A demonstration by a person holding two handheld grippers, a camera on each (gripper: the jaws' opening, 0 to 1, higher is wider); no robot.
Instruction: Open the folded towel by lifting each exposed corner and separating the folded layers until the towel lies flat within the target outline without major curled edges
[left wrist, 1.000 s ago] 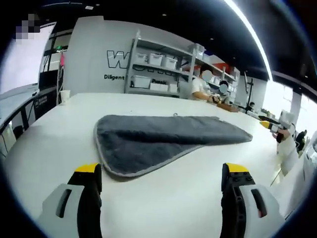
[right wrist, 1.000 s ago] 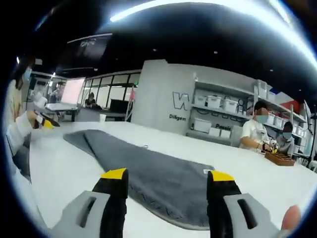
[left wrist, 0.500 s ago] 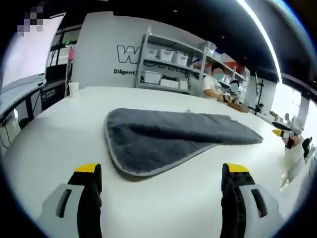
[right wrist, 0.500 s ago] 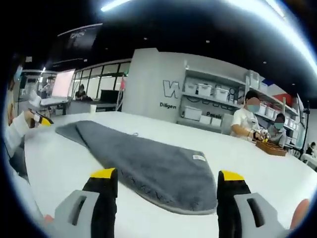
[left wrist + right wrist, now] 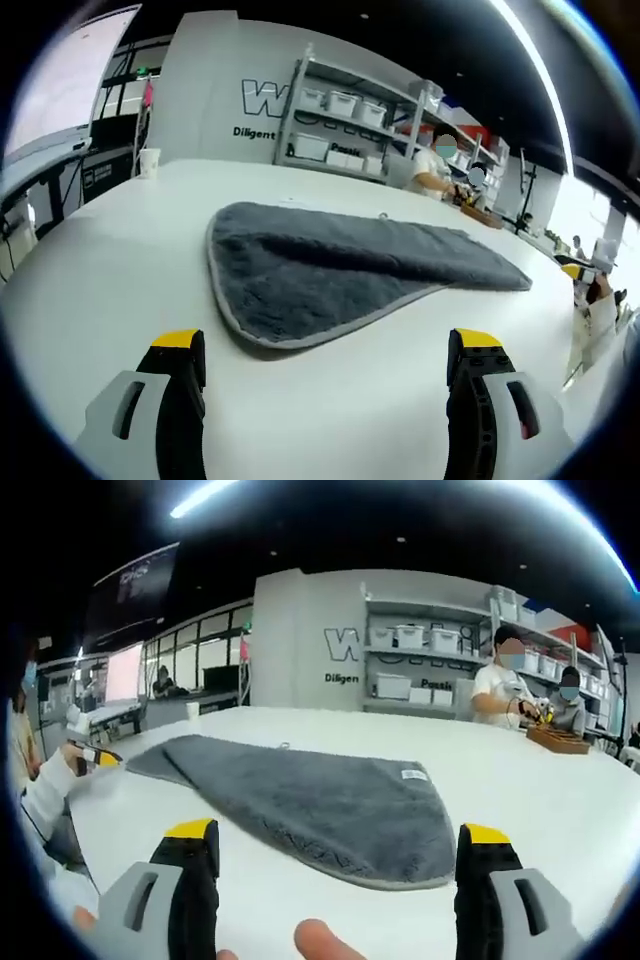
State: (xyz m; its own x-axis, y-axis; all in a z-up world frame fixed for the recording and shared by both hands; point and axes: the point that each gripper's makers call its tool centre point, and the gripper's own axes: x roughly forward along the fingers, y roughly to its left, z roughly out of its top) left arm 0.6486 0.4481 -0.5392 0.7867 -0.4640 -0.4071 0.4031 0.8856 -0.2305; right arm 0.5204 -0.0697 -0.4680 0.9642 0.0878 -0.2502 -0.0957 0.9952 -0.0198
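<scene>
Left gripper view shows the grey towel (image 5: 340, 275) lying folded on the white tabletop (image 5: 90, 270), a long soft wedge with a pale stitched edge and its rounded corner nearest the camera. An upper layer lies lengthwise over the lower one. The left hand-held gripper (image 5: 327, 345) hangs above the tabletop just short of that corner, jaws wide apart and empty.

Right gripper view takes the towel (image 5: 310, 800) from its other end, where a small white label (image 5: 411, 774) sits near the curved hem. The right hand-held gripper (image 5: 340, 835) is likewise spread open, holding nothing, near the hem.

Behind stand shelves (image 5: 345, 125) of white bins against a lettered wall, with seated people (image 5: 500, 685) working at the far end. The wall lettering is cut off by the shelving.
</scene>
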